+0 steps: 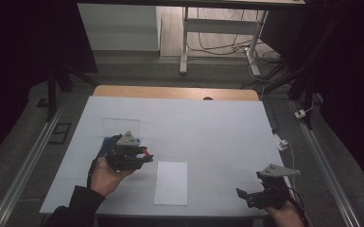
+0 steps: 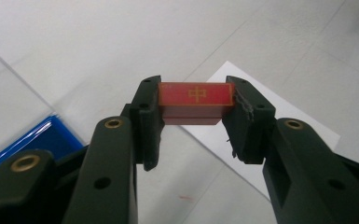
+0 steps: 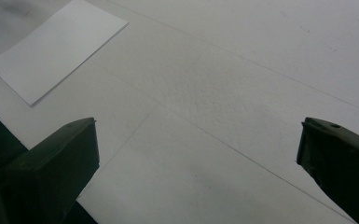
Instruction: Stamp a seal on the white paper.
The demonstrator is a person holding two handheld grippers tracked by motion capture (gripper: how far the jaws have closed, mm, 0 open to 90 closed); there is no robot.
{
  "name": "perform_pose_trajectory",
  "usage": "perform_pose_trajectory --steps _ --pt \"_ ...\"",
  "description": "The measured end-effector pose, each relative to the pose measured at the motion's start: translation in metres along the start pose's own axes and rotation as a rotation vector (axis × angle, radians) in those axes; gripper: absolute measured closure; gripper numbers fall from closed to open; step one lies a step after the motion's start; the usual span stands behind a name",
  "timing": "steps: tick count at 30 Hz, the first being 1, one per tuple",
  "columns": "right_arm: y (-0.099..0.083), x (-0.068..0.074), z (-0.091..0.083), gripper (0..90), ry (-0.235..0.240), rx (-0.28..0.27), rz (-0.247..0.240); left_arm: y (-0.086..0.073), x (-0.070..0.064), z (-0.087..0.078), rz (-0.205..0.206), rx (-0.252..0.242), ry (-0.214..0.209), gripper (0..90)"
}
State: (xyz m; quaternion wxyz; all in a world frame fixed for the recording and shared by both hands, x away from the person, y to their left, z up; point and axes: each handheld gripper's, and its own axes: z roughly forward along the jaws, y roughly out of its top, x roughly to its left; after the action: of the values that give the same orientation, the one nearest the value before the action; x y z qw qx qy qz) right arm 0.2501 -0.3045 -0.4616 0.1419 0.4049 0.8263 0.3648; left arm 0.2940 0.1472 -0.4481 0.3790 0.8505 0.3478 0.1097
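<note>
My left gripper (image 1: 144,155) is shut on a small red block (image 2: 195,99) that bears a gold character on its top face; its two jaws press the block's ends. In the high view the red block (image 1: 145,151) hangs just above the table, left of a white sheet of paper (image 1: 171,182). The same white sheet (image 2: 270,126) lies below the held block in the left gripper view. My right gripper (image 1: 244,196) hovers open near the table's front right corner. Its jaws stand far apart over bare table, and the white sheet (image 3: 58,46) lies ahead of them to the left.
The table is covered in a pale sheet (image 1: 208,127), with a wooden edge (image 1: 175,92) at the back. A blue flat object (image 2: 42,140) lies under my left gripper, beside a clear rectangular piece (image 1: 120,125). Desk legs and cables (image 1: 227,45) stand beyond the table.
</note>
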Motion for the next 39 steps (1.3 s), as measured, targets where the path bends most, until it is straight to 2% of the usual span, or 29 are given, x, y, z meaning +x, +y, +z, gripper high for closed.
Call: perform_pose_trajectory --steps 12,18,24,39 --pt "0.0 -0.001 0.0 0.0 0.004 -0.002 0.011 0.011 -0.022 0.02 0.065 0.039 -0.051 58.3" --pt "0.0 -0.001 0.0 0.0 0.005 -0.003 0.012 0.015 -0.034 0.034 0.087 0.062 -0.092 58.3" --pt "0.0 -0.001 0.0 0.0 0.005 -0.003 0.01 0.017 -0.044 0.045 0.111 0.088 -0.112 58.3" --pt "0.0 0.0 0.0 0.0 0.003 -0.002 0.007 0.01 -0.051 0.064 0.131 0.142 -0.126 58.3"
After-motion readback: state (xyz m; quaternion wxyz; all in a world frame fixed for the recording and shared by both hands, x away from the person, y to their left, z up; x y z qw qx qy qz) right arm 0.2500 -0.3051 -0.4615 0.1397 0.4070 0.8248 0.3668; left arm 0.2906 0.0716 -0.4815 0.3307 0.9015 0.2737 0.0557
